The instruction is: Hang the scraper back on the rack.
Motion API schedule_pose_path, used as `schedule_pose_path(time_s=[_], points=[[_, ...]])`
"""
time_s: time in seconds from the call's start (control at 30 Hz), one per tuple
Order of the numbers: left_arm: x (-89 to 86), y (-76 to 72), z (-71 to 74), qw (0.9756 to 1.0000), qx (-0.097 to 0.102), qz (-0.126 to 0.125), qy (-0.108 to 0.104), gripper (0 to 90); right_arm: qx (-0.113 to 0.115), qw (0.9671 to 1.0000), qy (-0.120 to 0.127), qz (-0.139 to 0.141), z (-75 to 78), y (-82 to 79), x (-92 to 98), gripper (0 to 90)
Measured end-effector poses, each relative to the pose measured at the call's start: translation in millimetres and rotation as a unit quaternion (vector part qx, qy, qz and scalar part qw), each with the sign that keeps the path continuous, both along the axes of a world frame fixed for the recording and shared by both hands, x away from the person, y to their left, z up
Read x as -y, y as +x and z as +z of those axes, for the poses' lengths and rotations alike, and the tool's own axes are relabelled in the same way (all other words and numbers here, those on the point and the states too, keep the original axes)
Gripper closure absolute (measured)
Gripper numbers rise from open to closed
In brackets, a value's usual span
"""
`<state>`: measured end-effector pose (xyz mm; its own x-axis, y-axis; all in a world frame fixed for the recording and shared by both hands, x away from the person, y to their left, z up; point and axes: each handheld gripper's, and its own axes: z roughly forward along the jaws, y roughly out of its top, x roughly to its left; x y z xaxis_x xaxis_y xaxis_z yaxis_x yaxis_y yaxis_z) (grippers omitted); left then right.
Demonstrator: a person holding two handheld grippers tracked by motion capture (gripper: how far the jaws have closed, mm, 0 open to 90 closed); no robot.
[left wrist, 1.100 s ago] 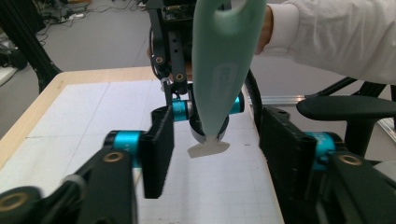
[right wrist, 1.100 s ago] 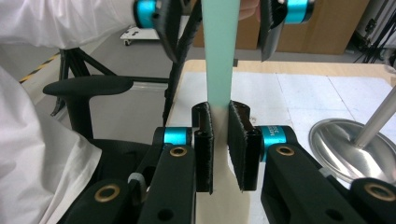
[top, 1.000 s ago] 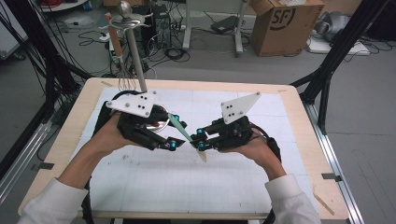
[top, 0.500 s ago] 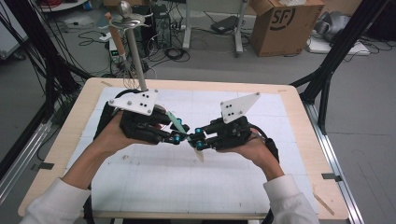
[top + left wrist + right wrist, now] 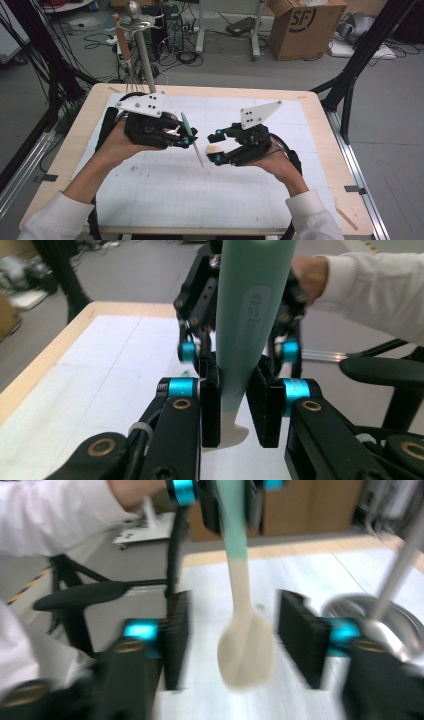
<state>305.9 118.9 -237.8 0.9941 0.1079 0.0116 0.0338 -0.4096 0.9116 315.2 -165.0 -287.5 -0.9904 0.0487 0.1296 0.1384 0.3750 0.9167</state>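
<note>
Spatula, mint-green handle with a cream blade end, held in the air above the middle of the table, slanting between the two grippers. In the left gripper view the green handle rises up the frame, lettering on its face, its narrow part passing between the black pads.

Left gripper: jaws have just been closing and now pinch the spatula; both pads press against the handle's narrow section, one on each side. A hand carries the gripper from the left.

Right gripper: jaws have just been opening and stand spread. In the right gripper view the cream blade hangs between the two black pads with a clear gap on each side, touching neither; that view is blurred. A hand carries it from the right.

Metal stand: upright post at the far left edge of the table; its round base shows at the right of the right gripper view.
</note>
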Motion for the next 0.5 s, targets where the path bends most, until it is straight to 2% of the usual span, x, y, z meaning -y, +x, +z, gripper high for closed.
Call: schedule_pose_path(time_s=[0.03,0.1,0.17,0.3,0.37,0.5], points=[[-2.1,0.4,0.3,1.0000,0.000,0.003,0.001,76.9,-0.002,0.9998,-0.007,-0.016,-1.3,0.0,3.0,30.5],[-5.6,1.0,1.1,0.9999,0.000,0.013,0.001,76.9,-0.003,0.9991,-0.012,-0.041,-4.9,-0.2,10.4,11.8],[-10.2,1.4,2.2,0.9997,0.001,0.024,0.002,76.9,-0.001,0.9969,-0.025,-0.074,-8.5,-0.4,18.5,0.3],[-20.9,3.0,4.3,0.9990,0.005,0.042,0.011,76.9,0.021,0.9914,-0.033,-0.125,-14.0,-4.6,38.3,0.3],[-27.6,4.1,5.4,0.9986,0.002,0.051,0.013,76.8,0.020,0.9896,-0.029,-0.140,-17.4,-7.1,50.5,0.3],[-39.7,5.9,8.5,0.9973,0.000,0.070,0.022,76.9,0.019,0.9838,-0.030,-0.176,-24.7,-11.6,73.9,0.3]])
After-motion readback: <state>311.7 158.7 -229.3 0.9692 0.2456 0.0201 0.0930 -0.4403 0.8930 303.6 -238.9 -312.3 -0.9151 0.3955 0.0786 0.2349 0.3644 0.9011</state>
